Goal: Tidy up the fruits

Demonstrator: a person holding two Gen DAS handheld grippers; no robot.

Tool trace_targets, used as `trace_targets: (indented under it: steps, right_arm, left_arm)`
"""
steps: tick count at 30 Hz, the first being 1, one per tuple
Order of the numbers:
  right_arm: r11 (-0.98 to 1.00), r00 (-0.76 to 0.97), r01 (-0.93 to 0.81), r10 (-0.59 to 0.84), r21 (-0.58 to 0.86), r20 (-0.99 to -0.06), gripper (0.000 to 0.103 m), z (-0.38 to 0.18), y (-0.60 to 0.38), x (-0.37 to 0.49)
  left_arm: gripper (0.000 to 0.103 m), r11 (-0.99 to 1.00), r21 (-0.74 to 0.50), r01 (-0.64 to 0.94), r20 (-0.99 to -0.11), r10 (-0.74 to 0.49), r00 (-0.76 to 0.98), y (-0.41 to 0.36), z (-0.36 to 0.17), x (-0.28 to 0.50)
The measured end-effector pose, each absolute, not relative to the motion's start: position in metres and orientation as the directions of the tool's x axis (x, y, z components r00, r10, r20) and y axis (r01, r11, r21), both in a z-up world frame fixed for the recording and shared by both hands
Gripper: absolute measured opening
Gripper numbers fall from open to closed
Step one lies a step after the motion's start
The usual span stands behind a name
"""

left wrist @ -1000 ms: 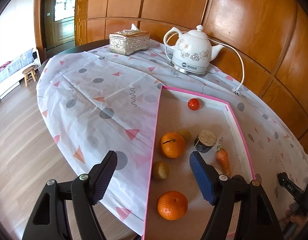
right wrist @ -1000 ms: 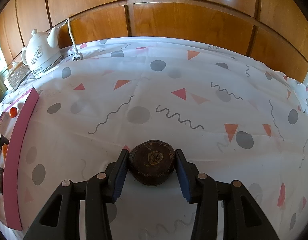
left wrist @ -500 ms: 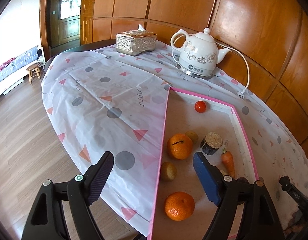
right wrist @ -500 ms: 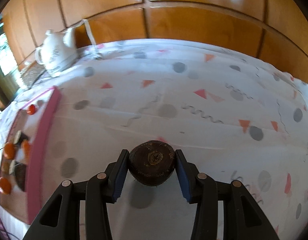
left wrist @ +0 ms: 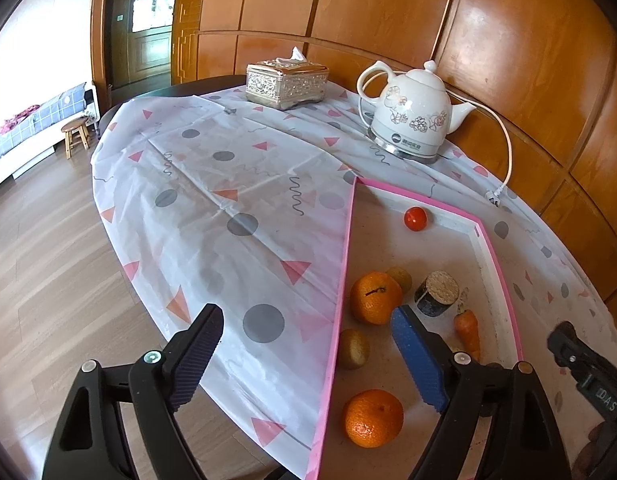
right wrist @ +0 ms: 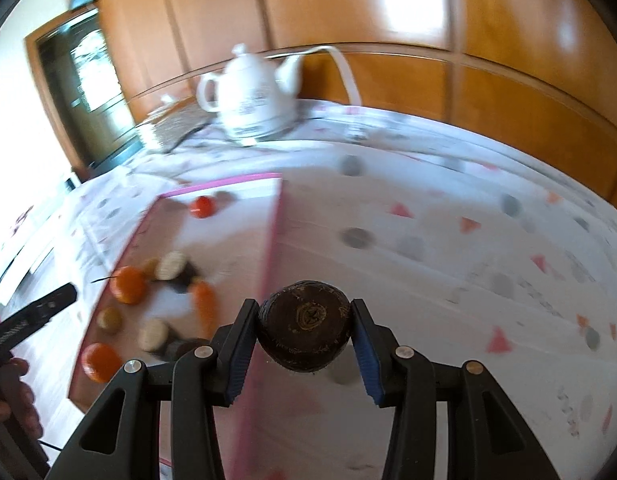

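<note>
My right gripper (right wrist: 304, 330) is shut on a dark brown round fruit (right wrist: 304, 330) and holds it in the air just right of the pink-rimmed tray (right wrist: 268, 248). The tray (left wrist: 504, 276) holds two oranges (left wrist: 375, 298) (left wrist: 373, 418), two kiwis (left wrist: 353, 349), a small tomato (left wrist: 415, 218), a carrot (left wrist: 467, 330) and a dark cork-topped piece (left wrist: 435, 294). My left gripper (left wrist: 304, 354) is open and empty, above the tray's left rim near the table's front edge. The right view is motion-blurred.
A white electric kettle (left wrist: 412, 120) with its cord and a silver tissue box (left wrist: 286, 84) stand at the back of the table. The patterned tablecloth (left wrist: 236, 200) hangs over the edge above a wooden floor. The other gripper's tip (left wrist: 588, 364) shows at right.
My right gripper has lifted the brown fruit off the cloth and swung left towards the tray. My left gripper has drawn back a little and stayed open.
</note>
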State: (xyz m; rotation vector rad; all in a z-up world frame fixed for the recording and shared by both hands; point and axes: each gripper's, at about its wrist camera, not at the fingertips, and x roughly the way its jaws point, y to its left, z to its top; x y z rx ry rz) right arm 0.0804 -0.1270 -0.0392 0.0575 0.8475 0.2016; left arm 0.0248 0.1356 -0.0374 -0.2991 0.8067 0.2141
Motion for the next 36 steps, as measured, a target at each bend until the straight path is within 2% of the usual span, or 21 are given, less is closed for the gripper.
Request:
trace_targets:
  steps: [6, 13, 18, 22, 26, 34, 36]
  right_arm:
    - [0.956, 0.632, -0.283, 0.245, 0.075, -0.736, 0.046, -0.036, -0.070, 0.093]
    - [0.948, 0.590, -0.315, 0.235, 0.047, -0.772, 0.047, -0.053, -0.045, 0.112]
    - [0.949, 0.568, -0.309, 0.243, 0.071, -0.786, 0.047, -0.062, -0.046, 0.112]
    - [0.952, 0.575, -0.293, 0.253, 0.092, -0.778, 0.055, -0.060, -0.053, 0.107]
    - [0.955, 0.592, -0.273, 0.260, 0.114, -0.763, 0.055, -0.055, -0.061, 0.099]
    - [0.984, 0.676, -0.170, 0.156, 0.054, -0.720, 0.056, -0.041, -0.078, 0.072]
    - [0.989, 0.704, -0.142, 0.122, 0.030, -0.699, 0.059, -0.035, -0.083, 0.063]
  left_arm:
    - [0.087, 0.932, -0.185, -0.312, -0.743, 0.075, 0.665, 0.140, -0.041, 0.026]
    - [0.090, 0.928, -0.182, -0.324, -0.747, 0.084, 0.660, 0.143, -0.044, 0.029]
    - [0.090, 0.928, -0.181, -0.327, -0.752, 0.084, 0.654, 0.144, -0.046, 0.030]
    - [0.095, 0.929, -0.180, -0.323, -0.749, 0.083, 0.657, 0.143, -0.045, 0.029]
    - [0.096, 0.933, -0.176, -0.314, -0.741, 0.084, 0.666, 0.139, -0.041, 0.027]
    - [0.103, 0.961, -0.134, -0.241, -0.681, 0.087, 0.727, 0.117, -0.019, 0.017]
    - [0.103, 0.971, -0.107, -0.214, -0.659, 0.092, 0.747, 0.108, -0.014, 0.013]
